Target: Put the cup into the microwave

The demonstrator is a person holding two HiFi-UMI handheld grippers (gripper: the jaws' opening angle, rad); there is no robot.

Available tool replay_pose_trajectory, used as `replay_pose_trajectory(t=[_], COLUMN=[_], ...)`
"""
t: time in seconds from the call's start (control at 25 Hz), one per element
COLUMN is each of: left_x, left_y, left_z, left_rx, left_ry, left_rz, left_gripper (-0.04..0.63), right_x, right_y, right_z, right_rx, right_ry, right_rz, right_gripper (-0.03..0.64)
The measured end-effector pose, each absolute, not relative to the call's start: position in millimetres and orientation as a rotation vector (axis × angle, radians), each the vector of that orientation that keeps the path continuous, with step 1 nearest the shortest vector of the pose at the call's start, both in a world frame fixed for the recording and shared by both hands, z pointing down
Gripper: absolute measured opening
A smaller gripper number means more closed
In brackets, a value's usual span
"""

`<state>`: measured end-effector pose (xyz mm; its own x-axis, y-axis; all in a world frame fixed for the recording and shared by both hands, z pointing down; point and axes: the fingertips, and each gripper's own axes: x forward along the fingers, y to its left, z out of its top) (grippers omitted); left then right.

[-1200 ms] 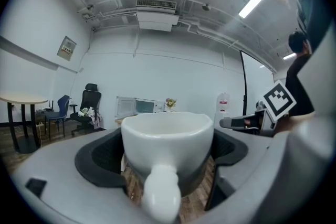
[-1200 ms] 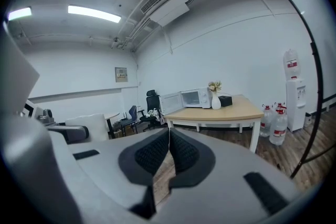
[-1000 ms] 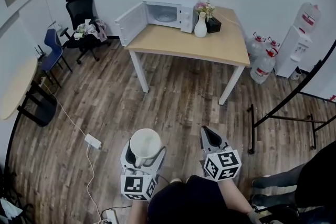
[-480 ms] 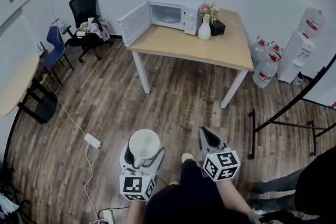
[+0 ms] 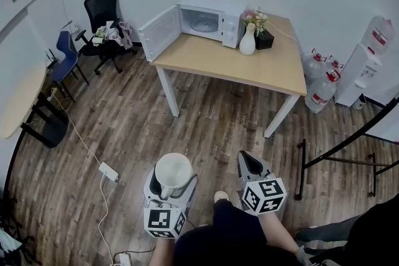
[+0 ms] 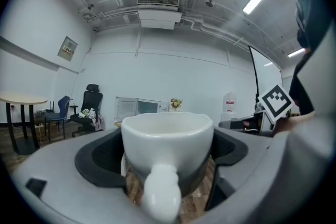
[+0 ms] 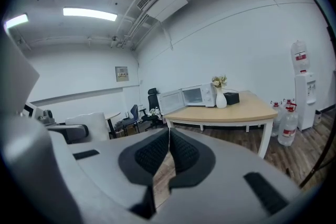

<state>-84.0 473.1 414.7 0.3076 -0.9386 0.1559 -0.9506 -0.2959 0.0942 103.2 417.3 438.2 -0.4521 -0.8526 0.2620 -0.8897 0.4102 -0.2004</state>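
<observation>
The fingers (image 6: 100, 157) of our left gripper (image 5: 171, 180) were clamped on the sides of the white ceramic cup (image 6: 167, 139), which sat upright between them with its handle facing the camera. Our right gripper (image 7: 167, 147) had its fingers (image 7: 185, 155) pressed together on nothing. Both hung over the wood-plank floor (image 5: 206, 115), well apart from the light wooden desk (image 5: 237, 62) that carried the white microwave (image 5: 206, 19), whose door was open.

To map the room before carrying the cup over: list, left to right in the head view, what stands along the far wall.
Blue chair → black office chair → microwave → white vase → water bottles → water dispenser.
</observation>
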Motion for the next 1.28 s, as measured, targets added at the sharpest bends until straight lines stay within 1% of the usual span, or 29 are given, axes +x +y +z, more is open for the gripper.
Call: replay_pose_trajectory(t=[0.68,1.28], left_x=[-62.0,-37.8], left_y=[358.3,327.0], left_z=[420.8,434.3], left_rx=[2.361,2.313], left_ry=[-1.821,-1.869], left_rz=[0.086,0.075], left_gripper=[0.476,0.476], right_x=[133.3,157.3], right_y=[293.3,259.3], right_z=[450.1,468.6], right_rx=[1.552,1.484], right_ry=[-2.538,-2.539], right_rz=[0.472,0.498], right_gripper=[-0.005,-0.005])
